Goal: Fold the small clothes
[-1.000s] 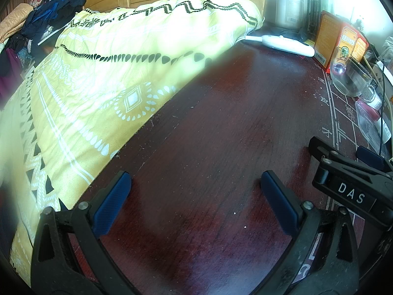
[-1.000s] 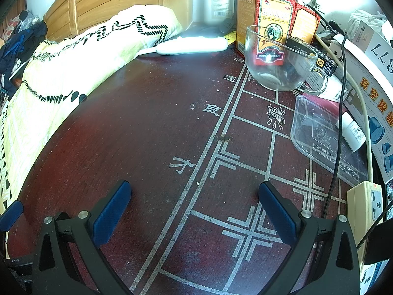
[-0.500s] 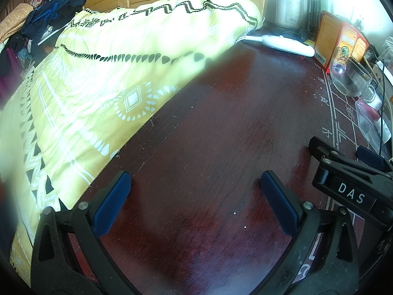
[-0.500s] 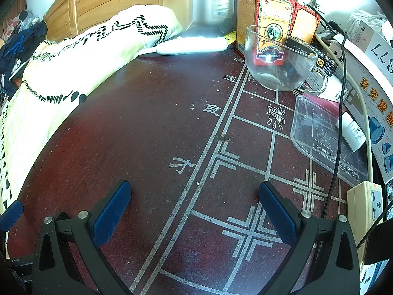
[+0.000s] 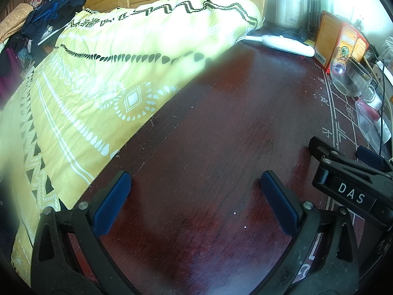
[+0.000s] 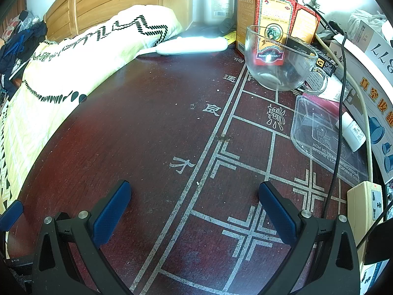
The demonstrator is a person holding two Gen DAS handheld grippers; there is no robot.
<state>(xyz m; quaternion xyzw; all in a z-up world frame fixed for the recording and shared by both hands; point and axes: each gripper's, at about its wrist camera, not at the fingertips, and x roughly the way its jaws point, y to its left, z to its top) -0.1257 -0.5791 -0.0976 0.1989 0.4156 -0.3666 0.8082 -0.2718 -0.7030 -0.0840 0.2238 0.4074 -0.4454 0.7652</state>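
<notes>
"DAS" on the right tongs; "77" on a white box.

Black fingers, blue pads, "DAS" label

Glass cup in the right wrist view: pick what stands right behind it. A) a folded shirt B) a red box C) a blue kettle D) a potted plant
B: the red box rises directly behind the glass cup, its label showing through the glass.
</notes>
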